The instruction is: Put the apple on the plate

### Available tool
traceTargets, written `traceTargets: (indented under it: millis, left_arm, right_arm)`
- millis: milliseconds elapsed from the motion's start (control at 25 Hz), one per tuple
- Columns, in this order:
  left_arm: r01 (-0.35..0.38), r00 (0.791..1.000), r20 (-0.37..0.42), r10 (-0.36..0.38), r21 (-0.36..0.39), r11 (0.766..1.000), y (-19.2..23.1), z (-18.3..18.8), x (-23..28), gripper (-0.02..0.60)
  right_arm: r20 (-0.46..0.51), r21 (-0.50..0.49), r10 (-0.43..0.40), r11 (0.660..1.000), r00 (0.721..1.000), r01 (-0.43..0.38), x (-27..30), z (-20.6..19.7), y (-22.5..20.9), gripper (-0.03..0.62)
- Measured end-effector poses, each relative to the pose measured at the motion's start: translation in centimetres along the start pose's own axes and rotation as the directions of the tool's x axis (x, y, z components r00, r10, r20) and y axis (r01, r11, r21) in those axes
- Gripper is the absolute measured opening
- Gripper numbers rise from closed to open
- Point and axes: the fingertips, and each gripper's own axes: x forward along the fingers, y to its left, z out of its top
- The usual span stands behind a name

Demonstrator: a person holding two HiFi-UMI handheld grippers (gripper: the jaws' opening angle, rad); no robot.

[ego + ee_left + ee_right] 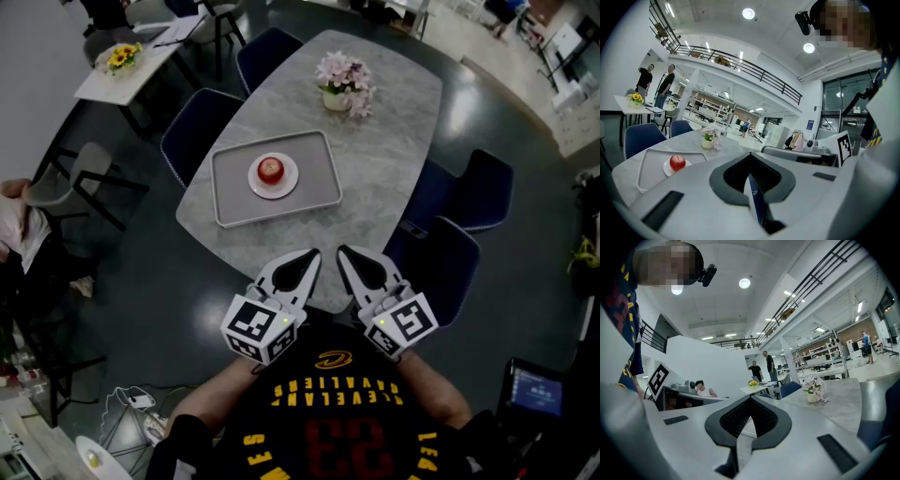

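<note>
A red apple (270,169) rests on a small white plate (286,185) in the middle of a grey tray (234,183) on the marble table (384,159). The left gripper view shows the same apple (677,162) on its plate (667,169) at the lower left. My left gripper (314,255) and right gripper (341,251) hang side by side over the table's near edge, close to the person's chest, well short of the tray. Both have their jaws shut with nothing held, as seen in the left gripper (750,157) and right gripper (751,400) views.
A vase of pink flowers (343,86) stands at the table's far end. Dark blue chairs (202,127) (483,187) (441,262) ring the table. A second table with yellow flowers (122,58) is at the far left, where people stand.
</note>
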Motion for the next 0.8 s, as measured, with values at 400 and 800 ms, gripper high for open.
traceTargets:
  millis: [400, 800]
  left_arm:
    - [-0.002, 1.0, -0.014, 0.002, -0.002, 1.0, 0.7, 0.0, 0.4, 0.002]
    - [-0.002, 1.0, -0.025, 0.002, -0.012, 1.0, 1.7, 0.2, 0.3, 0.002]
  right_arm:
    - [-0.009, 0.019, 0.001, 1.0, 1.0, -0.001, 0.8, -0.4, -0.3, 0.006]
    - [-0.024, 0.034, -0.009, 0.999, 1.0, 0.009, 1.8, -0.6, -0.4, 0.006]
